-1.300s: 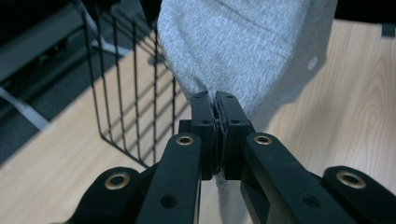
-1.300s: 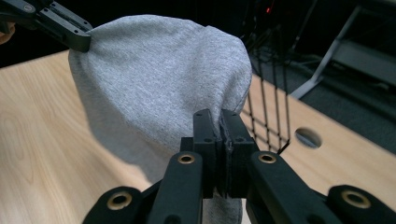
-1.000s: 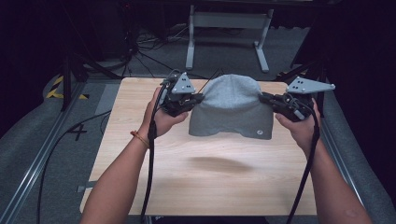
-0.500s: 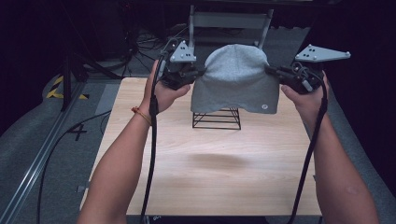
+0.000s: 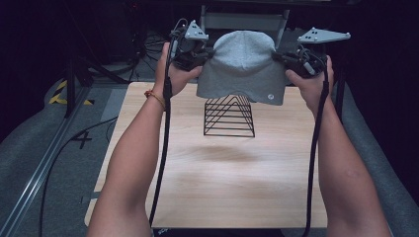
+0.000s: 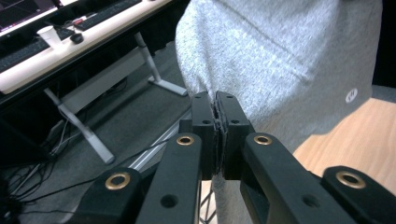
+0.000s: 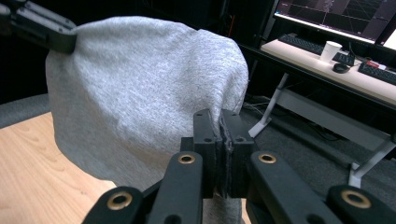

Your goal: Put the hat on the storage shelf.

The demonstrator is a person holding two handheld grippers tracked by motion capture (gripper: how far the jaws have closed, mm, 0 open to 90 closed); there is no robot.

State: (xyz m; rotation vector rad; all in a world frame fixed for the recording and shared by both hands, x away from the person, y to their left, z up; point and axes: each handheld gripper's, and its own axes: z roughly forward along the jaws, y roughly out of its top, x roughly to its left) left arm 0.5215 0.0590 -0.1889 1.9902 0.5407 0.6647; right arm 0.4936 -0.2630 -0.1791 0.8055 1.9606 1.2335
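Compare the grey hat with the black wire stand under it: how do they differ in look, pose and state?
The grey hat is soft, opaque fabric; the wire stand is a rigid, see-through black frame. The hat hangs in the air, pinched between the left gripper and right gripper; the stand rests on the table, ungripped. Both narrow toward the top.

Table (image 5: 222, 192): light wood top, bare near the front edge.
Desk (image 7: 327, 63): white, metal legs, behind the table.
Paper cup (image 7: 330, 50): white, on desk.
Keyboard (image 7: 303, 42): black, beside cup.
Monitor (image 7: 336, 16): lit.

Grey beanie (image 5: 242, 64) lifted higher, uncovering wire rack (image 5: 229, 116).
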